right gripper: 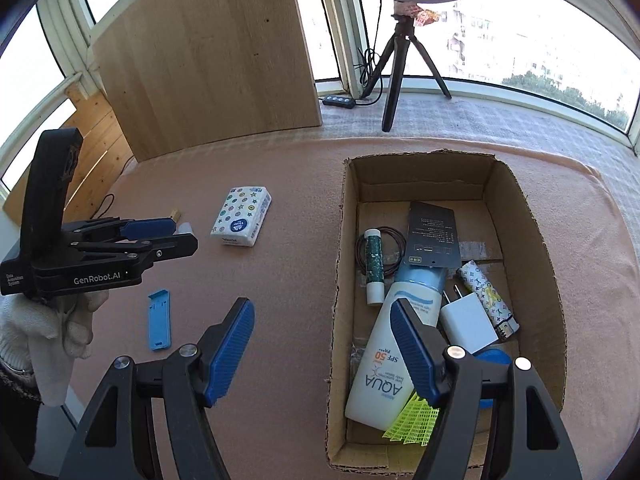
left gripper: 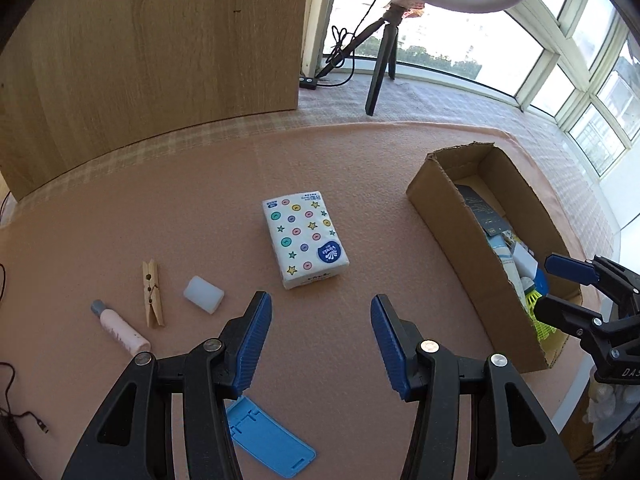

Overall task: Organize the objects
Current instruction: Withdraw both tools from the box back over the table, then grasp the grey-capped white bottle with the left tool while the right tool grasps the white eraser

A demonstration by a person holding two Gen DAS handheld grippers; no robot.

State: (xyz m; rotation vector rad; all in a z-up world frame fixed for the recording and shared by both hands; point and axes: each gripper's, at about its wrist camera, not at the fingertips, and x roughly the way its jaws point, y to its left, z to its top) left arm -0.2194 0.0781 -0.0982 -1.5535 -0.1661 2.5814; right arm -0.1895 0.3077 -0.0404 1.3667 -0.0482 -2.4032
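A white tissue pack [left gripper: 305,238] printed with coloured buttons lies on the pink mat, just ahead of my left gripper [left gripper: 321,304], which is open with nothing between its blue pads. Left of it lie a white block [left gripper: 203,294], a wooden clothespin [left gripper: 152,293] and a pink tube [left gripper: 120,332]. A flat blue plastic piece [left gripper: 270,442] lies under the left gripper. My right gripper [right gripper: 322,312] is open over the left wall of the cardboard box [right gripper: 340,264], empty. In the box lie a sunscreen bottle [right gripper: 384,360], a white charger [right gripper: 468,322], a black card [right gripper: 432,238] and several small items.
A wooden board [right gripper: 208,56] stands upright at the back of the mat. A ring light on a tripod [right gripper: 396,80] and a cable with a switch [right gripper: 340,101] sit on the window ledge. A gloved hand [right gripper: 52,320] holds the left gripper [right gripper: 188,236].
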